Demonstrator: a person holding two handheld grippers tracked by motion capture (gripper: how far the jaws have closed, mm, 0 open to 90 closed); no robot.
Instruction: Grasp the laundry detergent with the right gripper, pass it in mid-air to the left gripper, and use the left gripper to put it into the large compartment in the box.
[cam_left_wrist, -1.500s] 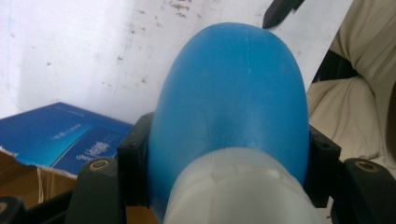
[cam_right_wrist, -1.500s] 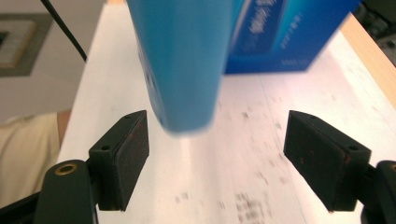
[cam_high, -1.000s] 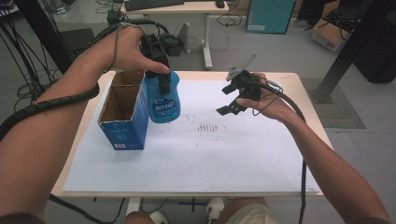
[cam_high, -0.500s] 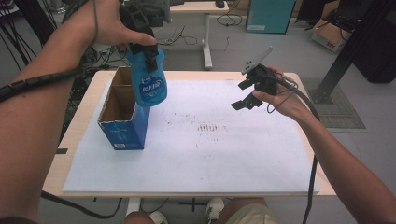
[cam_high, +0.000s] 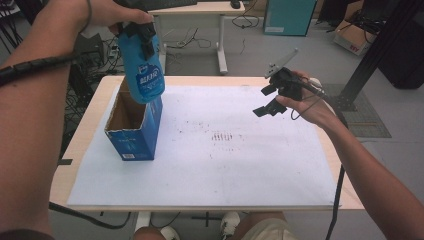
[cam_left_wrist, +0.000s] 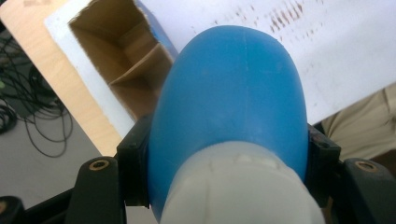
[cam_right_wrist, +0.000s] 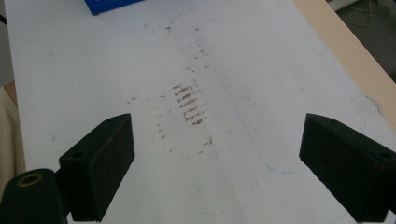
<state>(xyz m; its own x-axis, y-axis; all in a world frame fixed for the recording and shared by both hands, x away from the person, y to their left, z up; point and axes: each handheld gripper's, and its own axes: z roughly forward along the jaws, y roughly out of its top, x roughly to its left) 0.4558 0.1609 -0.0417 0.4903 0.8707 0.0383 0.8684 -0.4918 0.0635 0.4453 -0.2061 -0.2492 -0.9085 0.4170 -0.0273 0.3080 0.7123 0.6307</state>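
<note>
A blue plastic bottle (cam_high: 145, 70) with a white label hangs in the air, its lower end over the far rim of an open blue cardboard box (cam_high: 132, 132). My left gripper (cam_high: 140, 32) is shut on the bottle's upper part, near the top left of the high view. In the left gripper view the black jaws press both sides of the bottle (cam_left_wrist: 229, 93) just past its white neck, with the box's brown inside (cam_left_wrist: 121, 70) beyond. My right gripper (cam_high: 266, 100) hovers open over the table's right side. Between its jaws (cam_right_wrist: 219, 172) is only white paper.
A white sheet (cam_high: 225, 170) with a patch of dark smudges (cam_high: 222, 136) covers the wooden table (cam_high: 345, 200). The box stands at the sheet's left; its corner (cam_right_wrist: 109, 4) shows at the top of the right gripper view. Desks, cables and boxes lie on the floor behind.
My left gripper has lifted the bottle from beside the box on the table up to above the box's far end. The right hand has drifted a little to the right, its jaws still apart.
</note>
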